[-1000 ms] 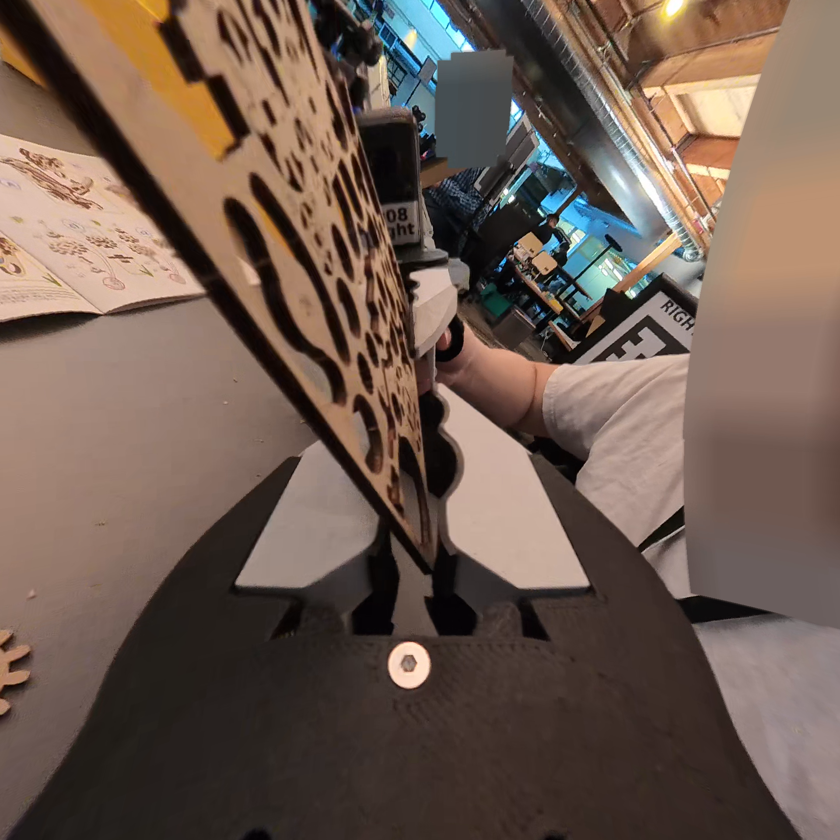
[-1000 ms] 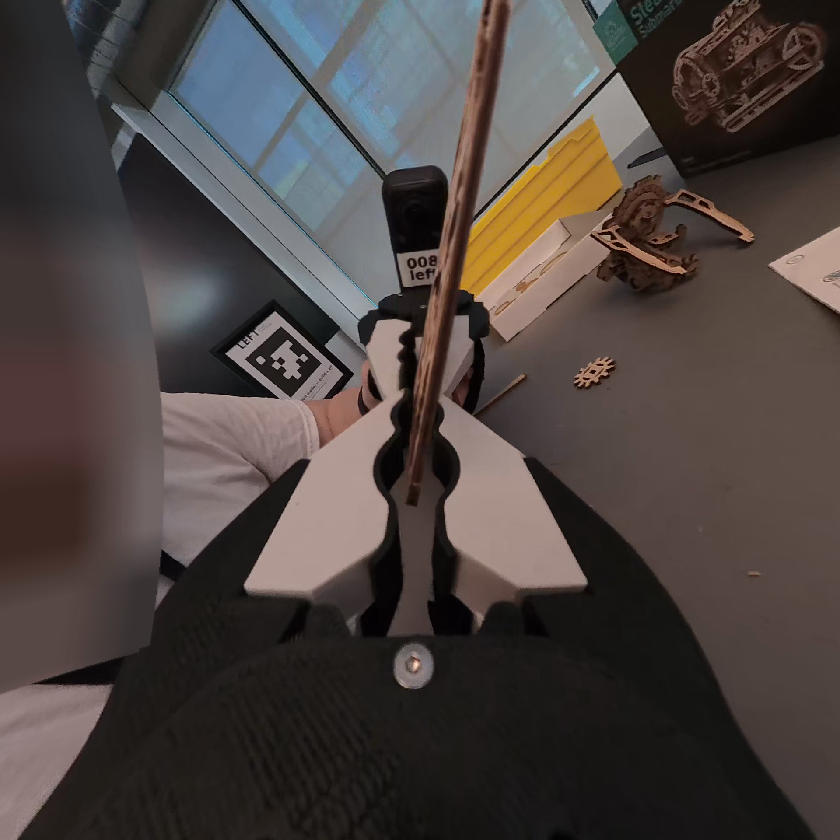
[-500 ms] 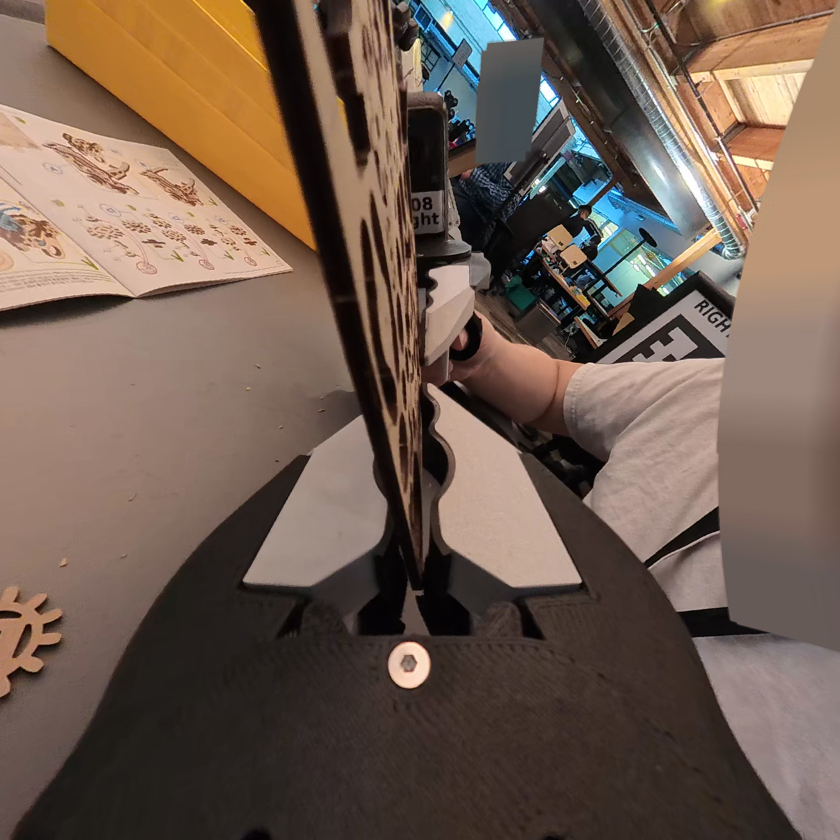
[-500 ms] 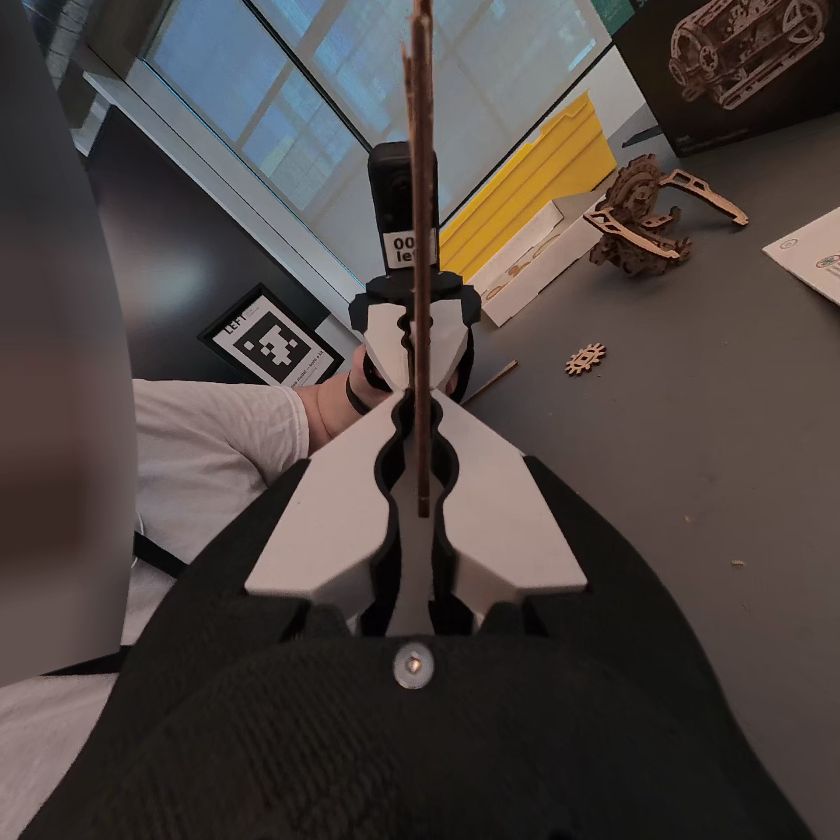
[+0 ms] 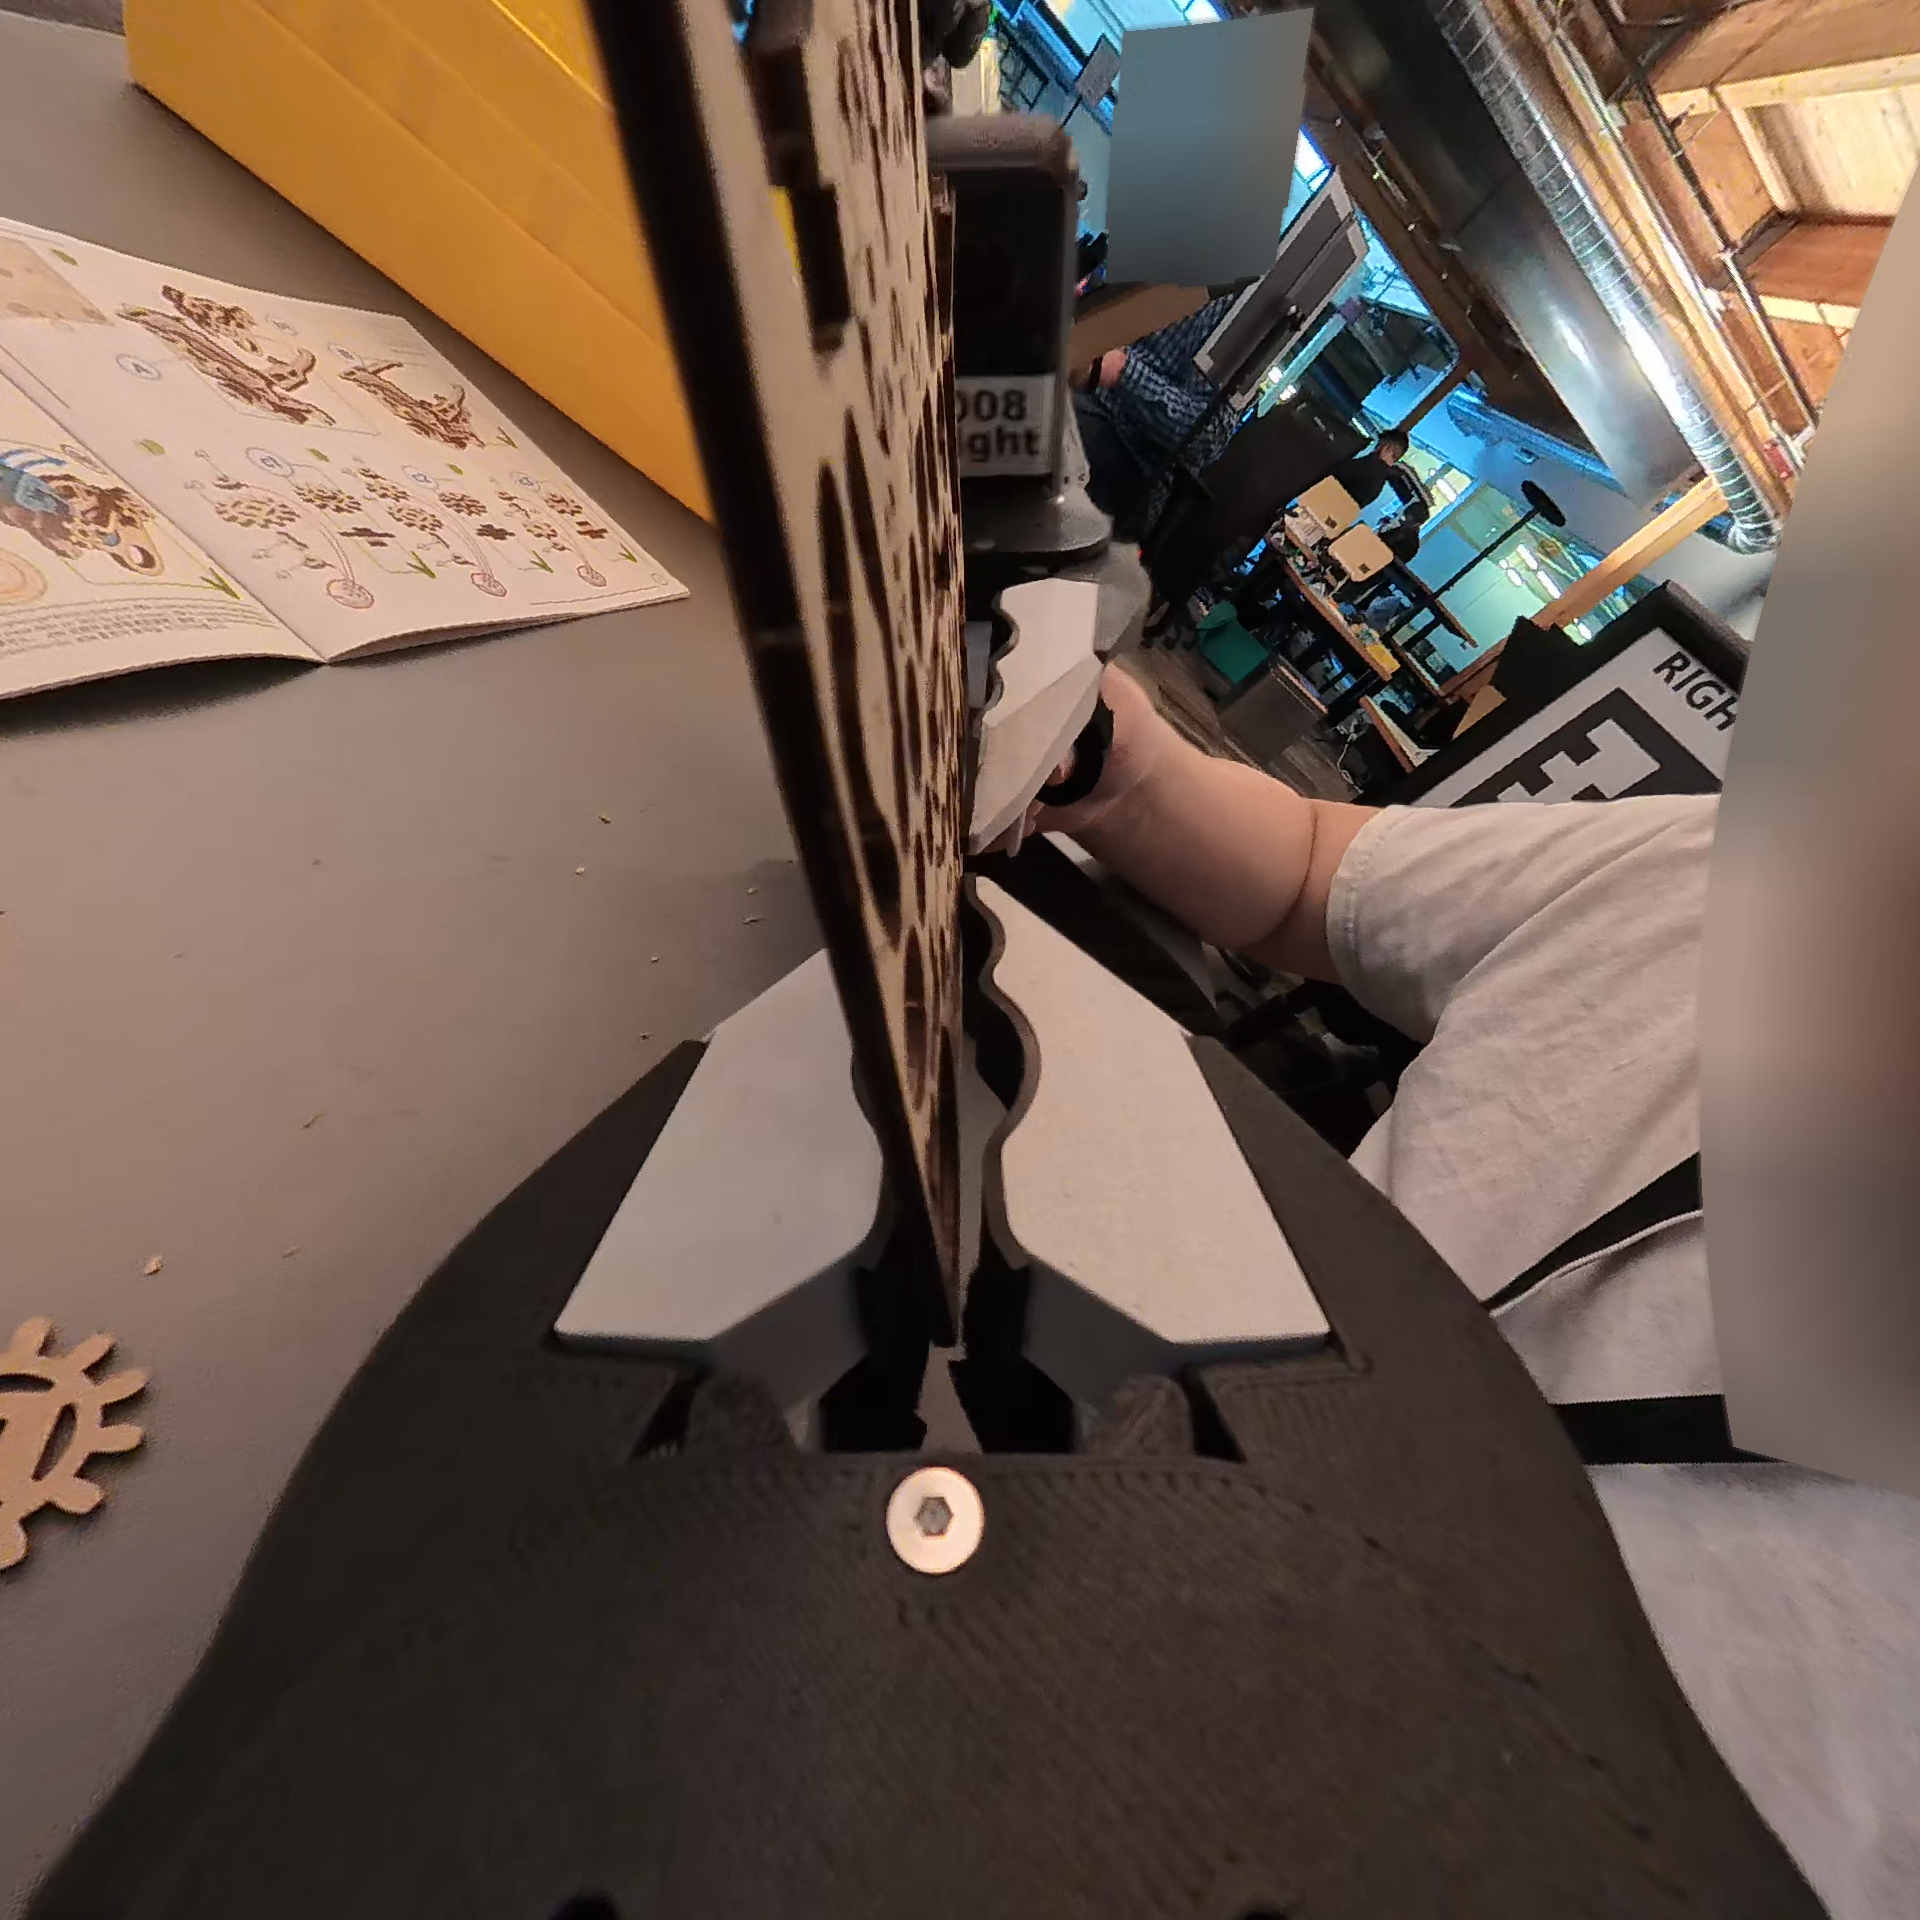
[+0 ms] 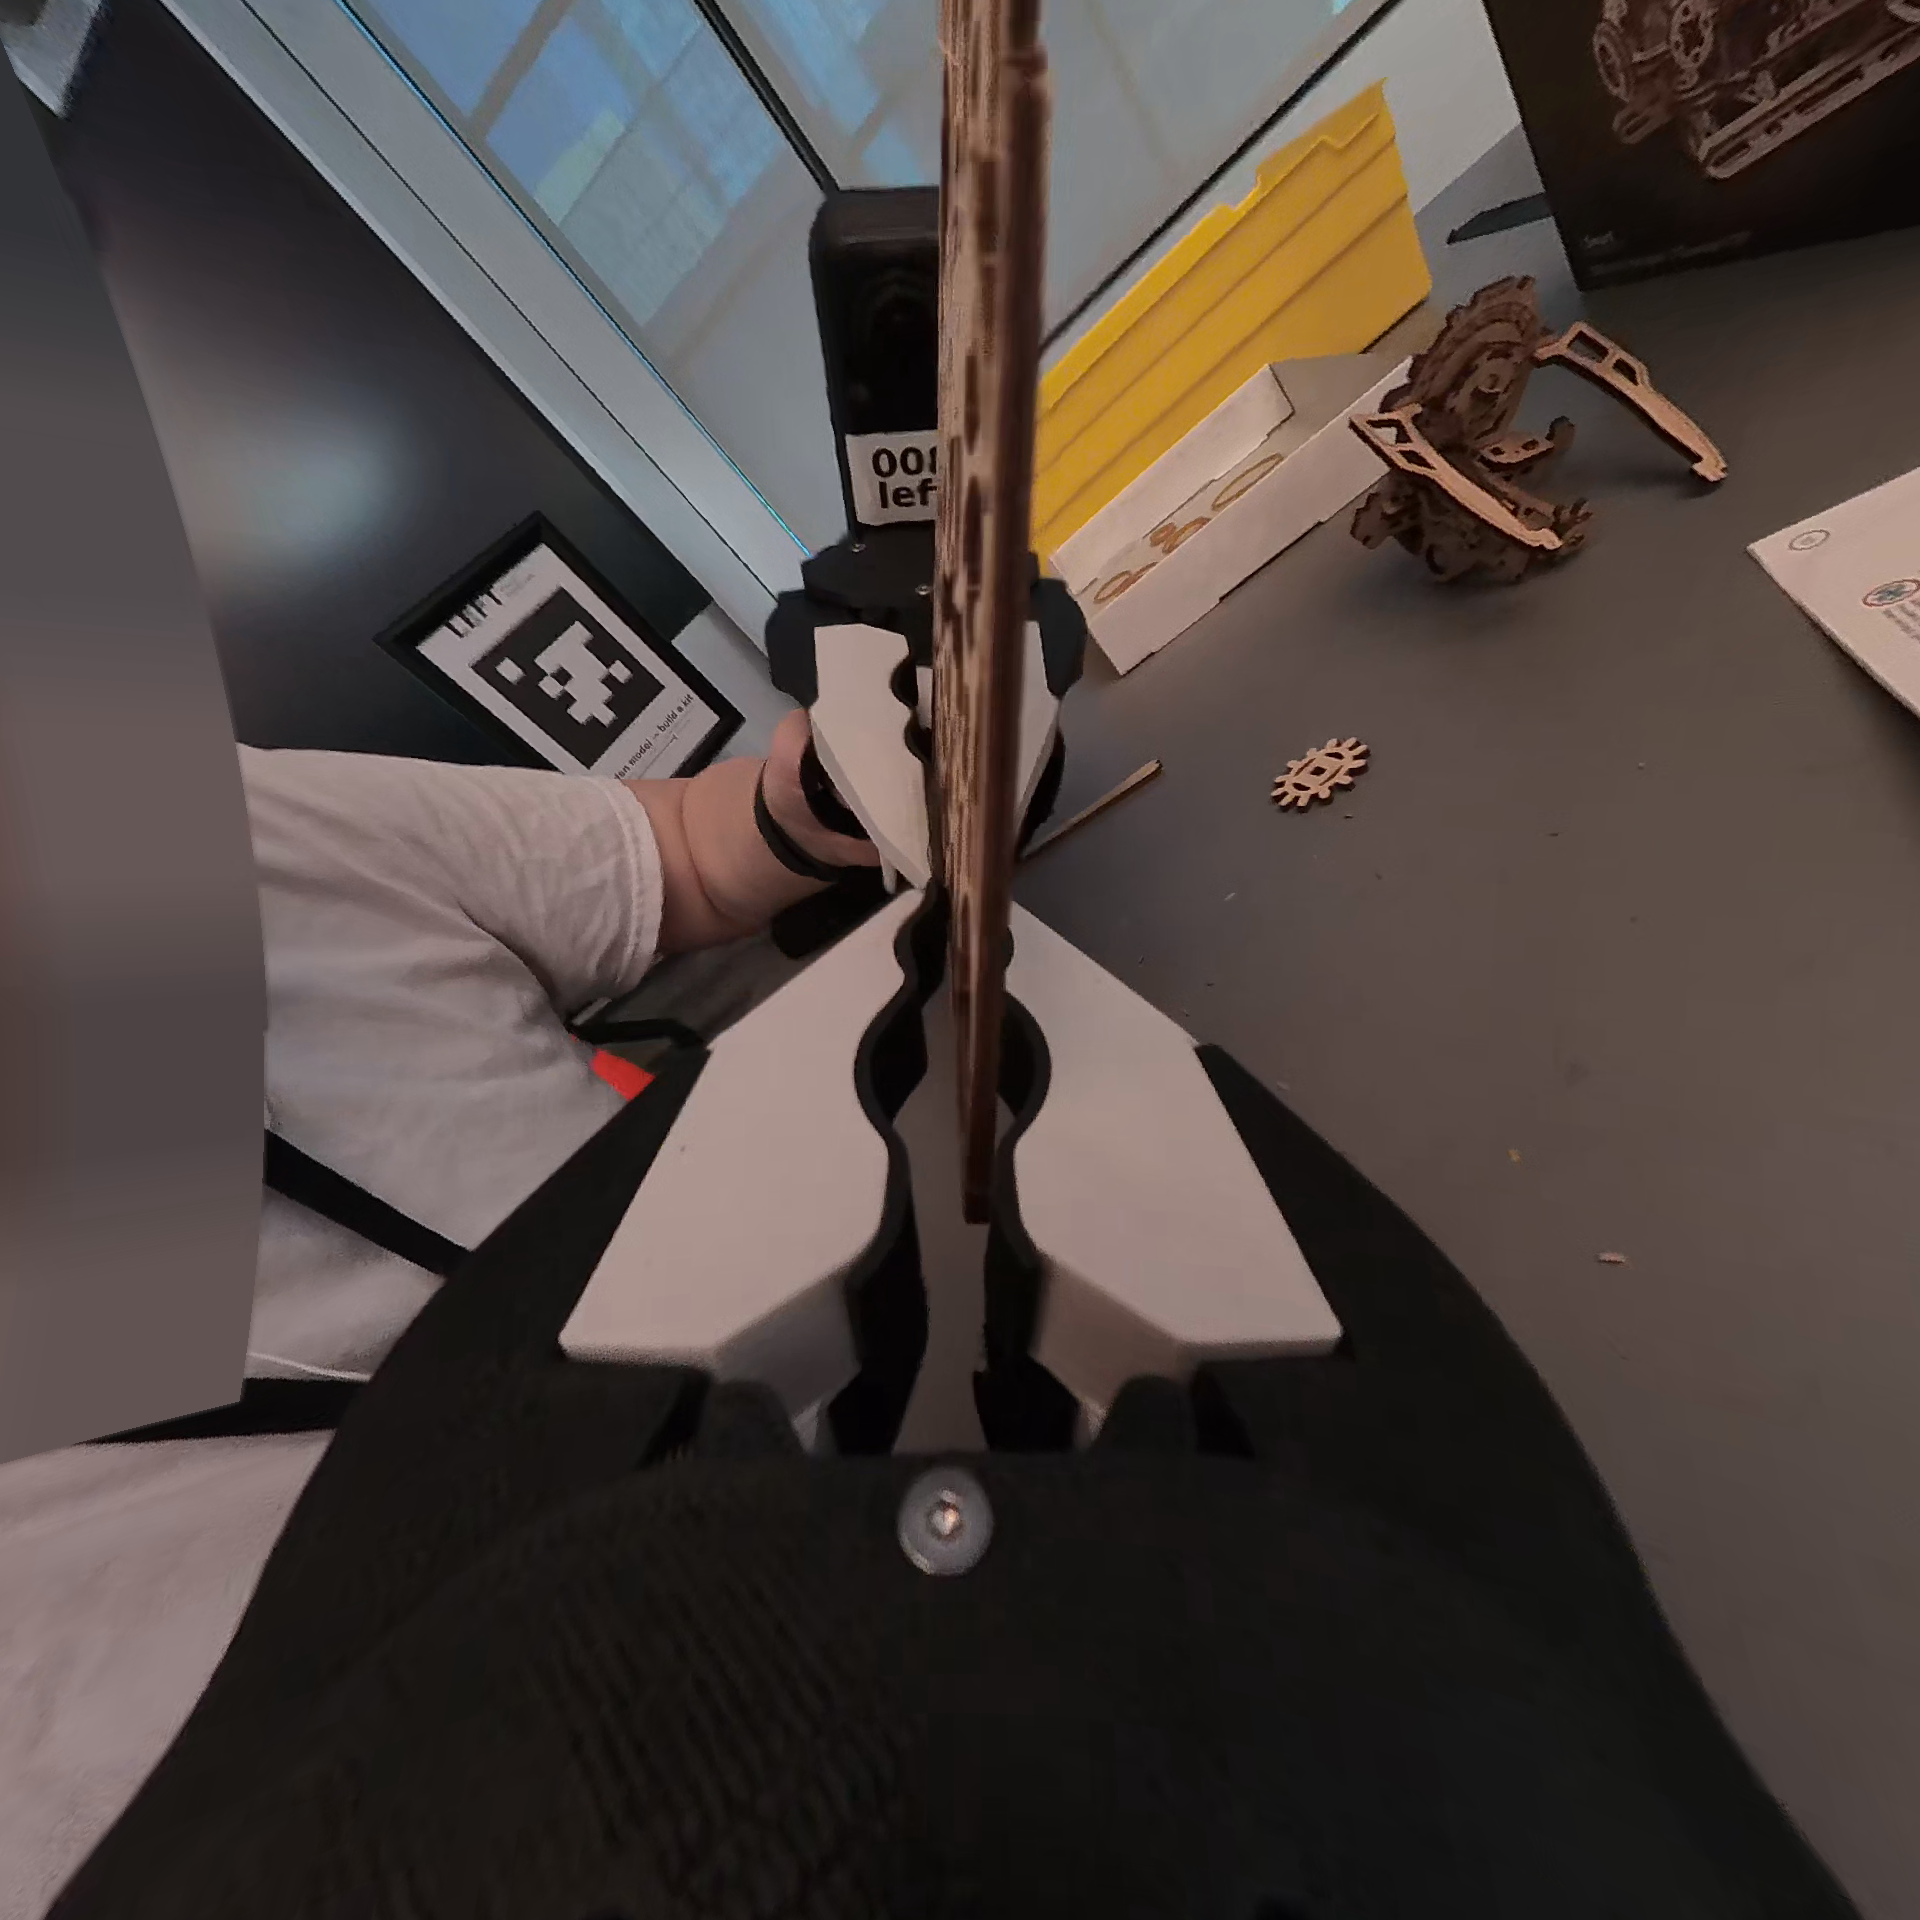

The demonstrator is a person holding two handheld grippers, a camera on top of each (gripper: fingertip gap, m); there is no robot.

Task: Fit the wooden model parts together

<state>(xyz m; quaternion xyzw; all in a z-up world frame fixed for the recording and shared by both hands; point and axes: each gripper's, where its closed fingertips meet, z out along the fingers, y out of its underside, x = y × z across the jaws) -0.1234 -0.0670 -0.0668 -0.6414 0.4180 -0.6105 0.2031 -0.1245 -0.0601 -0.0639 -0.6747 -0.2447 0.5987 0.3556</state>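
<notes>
A laser-cut wooden parts sheet [image 5: 883, 623] with many cut-out shapes stands on edge above the grey table. My left gripper [image 5: 956, 914] is shut on its lower edge. My right gripper [image 6: 961, 914] faces it from the opposite side and is shut on the same sheet [image 6: 977, 623], seen edge-on. The two grippers meet nearly tip to tip: the right one shows in the left wrist view [image 5: 1029, 717], the left one in the right wrist view [image 6: 925, 748]. A partly built wooden model [image 6: 1475, 457] stands on the table at the right.
A loose wooden gear [image 6: 1320, 774] lies on the table, also seen in the left wrist view [image 5: 52, 1434]. An open instruction booklet [image 5: 260, 468], a yellow bin [image 6: 1247, 312], a white box [image 6: 1195, 530], a dark kit box [image 6: 1714, 135] and a thin wooden strip [image 6: 1101, 800] are around. My two grippers' fingertips are within a few centimetres of each other. The partly built wooden model [image 6: 1475, 457] is about equally far from each gripper, around 25 cm.
The sheet has swung from a slant to nearly upright and edge-on in both views. Both grippers have kept hold of it and sit slightly deeper on it.
</notes>
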